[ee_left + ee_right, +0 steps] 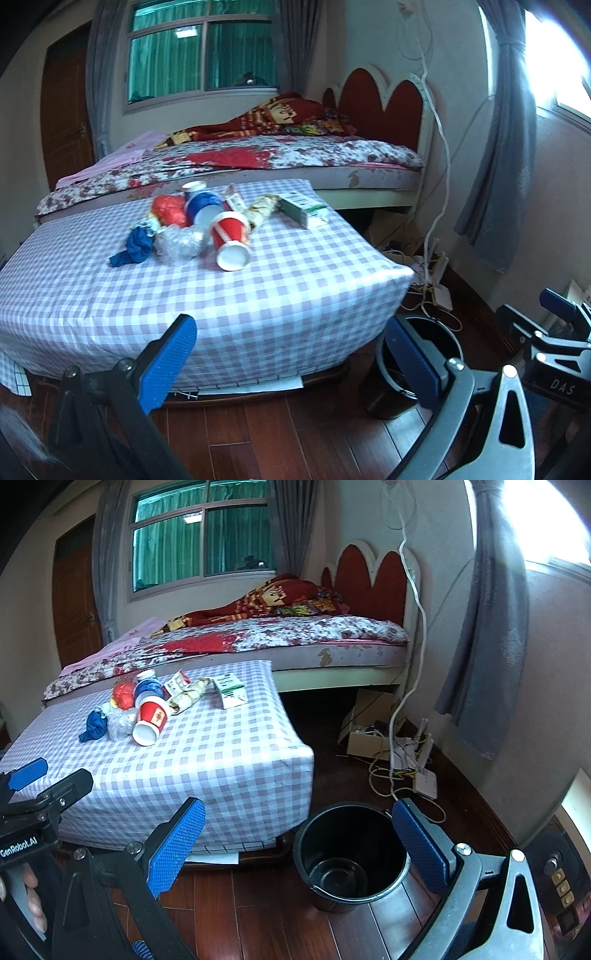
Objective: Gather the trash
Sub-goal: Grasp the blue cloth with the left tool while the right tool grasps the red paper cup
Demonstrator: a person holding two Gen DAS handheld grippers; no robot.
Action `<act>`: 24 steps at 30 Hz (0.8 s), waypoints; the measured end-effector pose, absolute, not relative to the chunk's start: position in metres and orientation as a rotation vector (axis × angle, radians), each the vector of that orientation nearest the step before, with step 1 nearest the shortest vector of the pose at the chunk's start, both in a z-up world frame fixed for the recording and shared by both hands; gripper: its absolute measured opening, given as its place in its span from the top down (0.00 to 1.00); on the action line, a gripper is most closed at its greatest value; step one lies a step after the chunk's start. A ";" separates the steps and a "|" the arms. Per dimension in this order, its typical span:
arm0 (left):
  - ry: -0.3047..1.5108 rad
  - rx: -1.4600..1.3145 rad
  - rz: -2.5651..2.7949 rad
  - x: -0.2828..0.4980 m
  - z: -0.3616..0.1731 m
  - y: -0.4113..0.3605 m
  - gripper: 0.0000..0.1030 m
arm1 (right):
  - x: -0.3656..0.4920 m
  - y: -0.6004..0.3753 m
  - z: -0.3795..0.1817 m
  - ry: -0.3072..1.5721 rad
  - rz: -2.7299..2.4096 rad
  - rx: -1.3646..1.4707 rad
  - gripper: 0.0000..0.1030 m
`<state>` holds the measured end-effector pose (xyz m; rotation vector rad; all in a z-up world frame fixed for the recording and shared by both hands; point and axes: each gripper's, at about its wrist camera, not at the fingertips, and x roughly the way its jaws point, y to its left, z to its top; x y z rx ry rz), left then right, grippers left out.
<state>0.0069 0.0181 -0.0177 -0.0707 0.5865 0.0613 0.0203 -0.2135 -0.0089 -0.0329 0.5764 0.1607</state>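
both hand-held grippers — left (291, 354), right (299, 843) — gape empty. advisable: pinch the red paper cup (150, 719) at its rim, then carry it over the black plastic bucket (351, 853).

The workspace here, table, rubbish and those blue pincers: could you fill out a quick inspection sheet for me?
Surface: low table under a lilac checked cloth, standing in front of the bed.
Job's things: red paper cup on its side, blue cup, red bag, blue wad, clear crumpled plastic, wrapper, green-and-white box, all bunched at the far end; black bucket on the floor, looks empty.
Clutter: cardboard box under the bed's end.
Grippers: left gripper and right gripper both open, holding nothing, short of the table.
Cables: white cord down the wall to a tangle on the floor.
Surroundings: window, grey curtains, wooden floor.
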 end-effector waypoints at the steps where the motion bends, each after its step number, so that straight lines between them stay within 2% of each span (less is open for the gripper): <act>1: 0.590 -0.076 0.071 0.009 -0.020 0.024 0.01 | 0.023 -0.209 -0.010 0.576 0.171 -0.038 0.01; 15: 0.647 -0.126 0.302 0.037 -0.048 0.132 0.01 | 0.090 -0.071 -0.017 0.555 0.442 -0.136 0.01; 24: 0.656 -0.178 0.367 0.072 -0.066 0.195 0.01 | 0.147 0.007 -0.030 0.584 0.501 -0.167 0.09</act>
